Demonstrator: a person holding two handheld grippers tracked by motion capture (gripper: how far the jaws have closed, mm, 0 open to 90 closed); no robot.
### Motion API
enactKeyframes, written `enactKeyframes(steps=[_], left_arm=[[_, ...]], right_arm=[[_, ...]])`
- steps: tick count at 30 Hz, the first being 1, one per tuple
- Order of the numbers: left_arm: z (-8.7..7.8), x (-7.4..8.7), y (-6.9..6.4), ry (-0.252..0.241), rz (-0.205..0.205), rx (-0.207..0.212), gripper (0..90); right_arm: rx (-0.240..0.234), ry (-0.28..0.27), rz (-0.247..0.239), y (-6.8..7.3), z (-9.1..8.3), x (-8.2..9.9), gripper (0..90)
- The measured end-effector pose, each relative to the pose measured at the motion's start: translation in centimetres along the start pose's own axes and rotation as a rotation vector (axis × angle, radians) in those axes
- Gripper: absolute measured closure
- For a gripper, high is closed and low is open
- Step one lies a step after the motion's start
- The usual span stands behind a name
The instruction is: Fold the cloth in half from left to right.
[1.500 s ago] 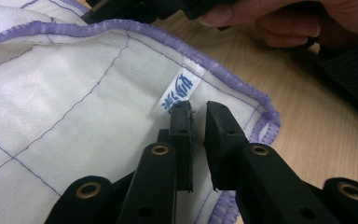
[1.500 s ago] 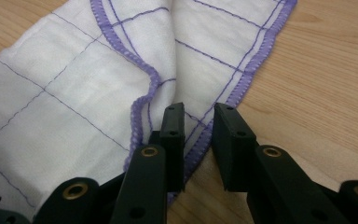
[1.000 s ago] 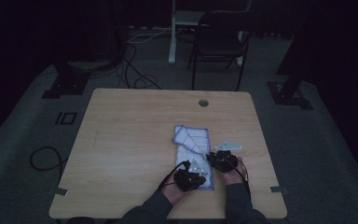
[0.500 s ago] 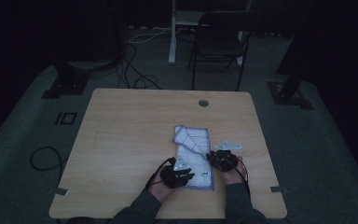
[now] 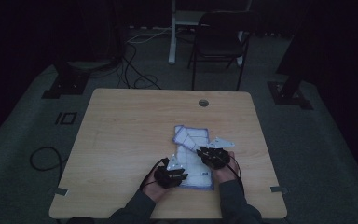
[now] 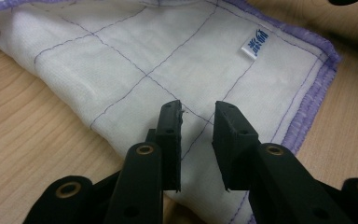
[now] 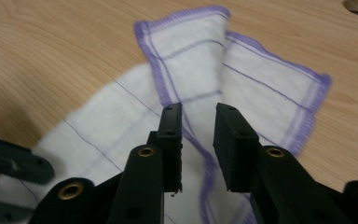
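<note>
A white cloth (image 5: 193,140) with purple stitched lines and a purple hem lies partly folded on the wooden table (image 5: 130,126). My left gripper (image 5: 179,173) is at the cloth's near left corner. In the left gripper view its jaws (image 6: 198,109) stand apart just above the cloth (image 6: 121,56), near a small blue-printed label (image 6: 255,46); they have just been opening, with nothing between them. My right gripper (image 5: 204,151) hovers at the cloth's right side. Its jaws (image 7: 199,112) have also been opening, over a folded-over flap of cloth (image 7: 191,56), and grip nothing.
A round cable hole (image 5: 203,102) sits near the table's far edge. A dark chair (image 5: 219,42) stands beyond the table, with cables (image 5: 135,70) on the floor at the back left and a cable loop (image 5: 44,156) on the floor at the left.
My left gripper has slid to the left along the cloth's near edge. The right gripper has stayed close to where it was.
</note>
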State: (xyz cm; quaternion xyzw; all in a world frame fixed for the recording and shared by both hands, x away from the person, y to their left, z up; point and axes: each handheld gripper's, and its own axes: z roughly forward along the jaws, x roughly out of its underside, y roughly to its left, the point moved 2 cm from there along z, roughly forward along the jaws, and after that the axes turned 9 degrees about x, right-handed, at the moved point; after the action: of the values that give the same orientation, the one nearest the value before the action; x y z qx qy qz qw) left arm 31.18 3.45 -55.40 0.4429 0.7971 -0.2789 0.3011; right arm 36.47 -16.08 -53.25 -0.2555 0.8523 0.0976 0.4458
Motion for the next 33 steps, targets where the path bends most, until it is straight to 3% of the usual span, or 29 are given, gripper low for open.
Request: enactKeyframes(steps=[10, 20, 22, 24, 28, 33], left_arm=[[0.0, 0.5, 0.1, -0.045, -0.020, 0.017, 71.9], [0.0, 0.6, 0.2, -0.048, -0.027, 0.025, 71.2], [0.0, 0.6, 0.2, -0.049, -0.030, 0.026, 71.1], [0.0, 0.6, 0.2, -0.047, -0.028, 0.026, 70.9], [0.0, 0.6, 0.2, -0.050, -0.033, 0.028, 70.7], [0.0, 0.6, 0.2, -0.050, -0.033, 0.028, 70.7]], right_arm=[[-0.032, -0.003, -0.050, 1.8, 2.2, -1.5, 61.4], [0.026, 0.049, -0.140, 2.4, 4.6, -2.3, 55.8], [0.032, 0.063, -0.157, 2.4, 4.9, -2.3, 59.2], [0.038, 0.063, -0.163, 2.2, 5.0, -2.4, 69.1], [0.035, 0.062, -0.130, 1.2, 4.8, -2.4, 85.1], [0.039, 0.048, -0.071, -0.1, 4.4, -2.5, 88.3]])
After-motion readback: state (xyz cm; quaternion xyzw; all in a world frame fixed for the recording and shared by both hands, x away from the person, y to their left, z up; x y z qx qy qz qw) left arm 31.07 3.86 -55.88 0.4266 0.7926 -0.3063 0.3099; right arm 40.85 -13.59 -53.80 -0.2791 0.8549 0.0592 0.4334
